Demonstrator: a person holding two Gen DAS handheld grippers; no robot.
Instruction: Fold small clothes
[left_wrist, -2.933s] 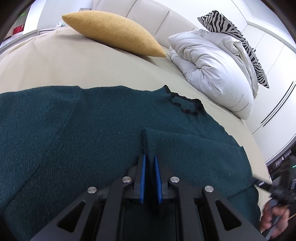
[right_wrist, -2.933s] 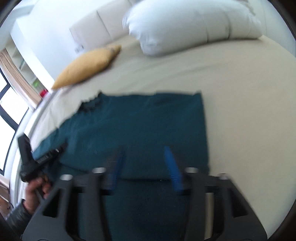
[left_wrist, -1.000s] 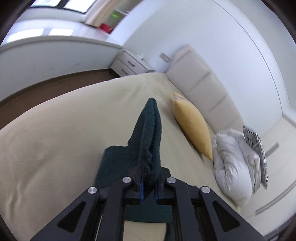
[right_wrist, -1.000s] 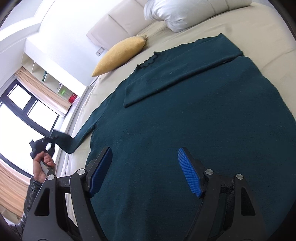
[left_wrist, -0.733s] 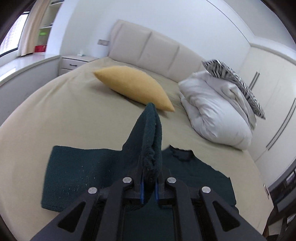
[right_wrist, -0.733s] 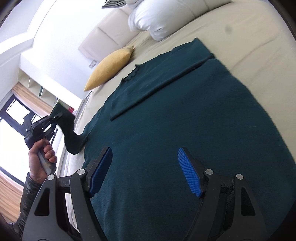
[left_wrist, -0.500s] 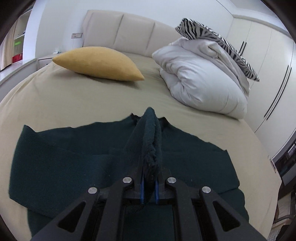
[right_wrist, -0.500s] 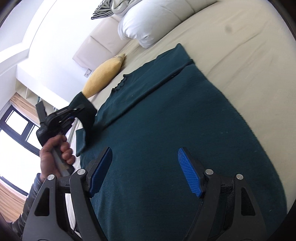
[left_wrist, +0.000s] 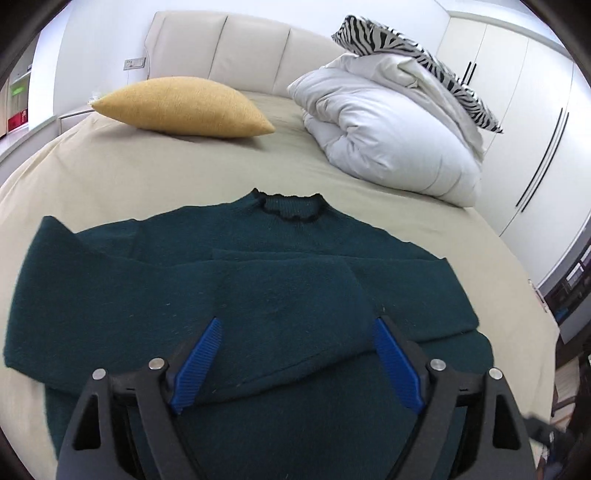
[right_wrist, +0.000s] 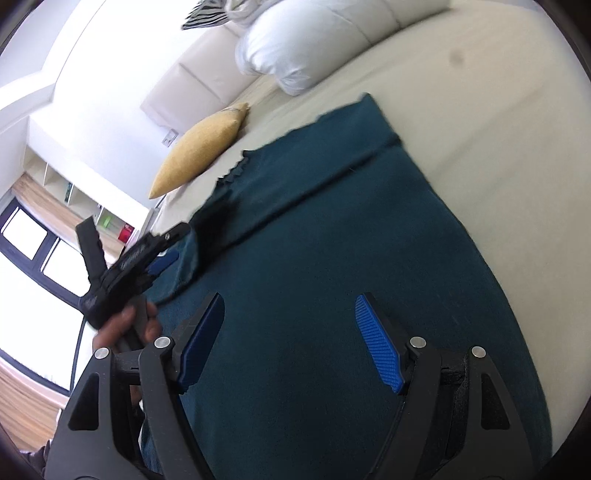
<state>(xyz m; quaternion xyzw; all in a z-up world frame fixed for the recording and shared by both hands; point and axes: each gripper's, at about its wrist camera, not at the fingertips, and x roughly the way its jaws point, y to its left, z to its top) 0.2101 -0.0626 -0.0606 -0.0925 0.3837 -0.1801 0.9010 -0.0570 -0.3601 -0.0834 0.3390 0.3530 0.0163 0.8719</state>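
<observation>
A dark teal knit sweater (left_wrist: 280, 280) lies flat on the beige bed, collar (left_wrist: 291, 208) pointing to the headboard. Both sleeves lie folded across its chest; the left sleeve end rests between my left fingers. My left gripper (left_wrist: 295, 354) is open just above that sleeve, holding nothing. The sweater also fills the right wrist view (right_wrist: 332, 258). My right gripper (right_wrist: 288, 339) is open and empty above the sweater's lower body. The left gripper (right_wrist: 147, 262) shows in the right wrist view at the left, over the folded sleeve, blurred.
A yellow pillow (left_wrist: 184, 107) and a folded white duvet (left_wrist: 391, 140) with a zebra-print cushion (left_wrist: 413, 48) lie at the head of the bed. White wardrobes (left_wrist: 517, 122) stand at the right. Bare sheet (right_wrist: 498, 122) surrounds the sweater. A window (right_wrist: 33, 266) is at the left.
My left gripper carried the sleeve end over the chest, opened and let it go; the sleeve now lies flat. My right gripper stayed open above the lower body.
</observation>
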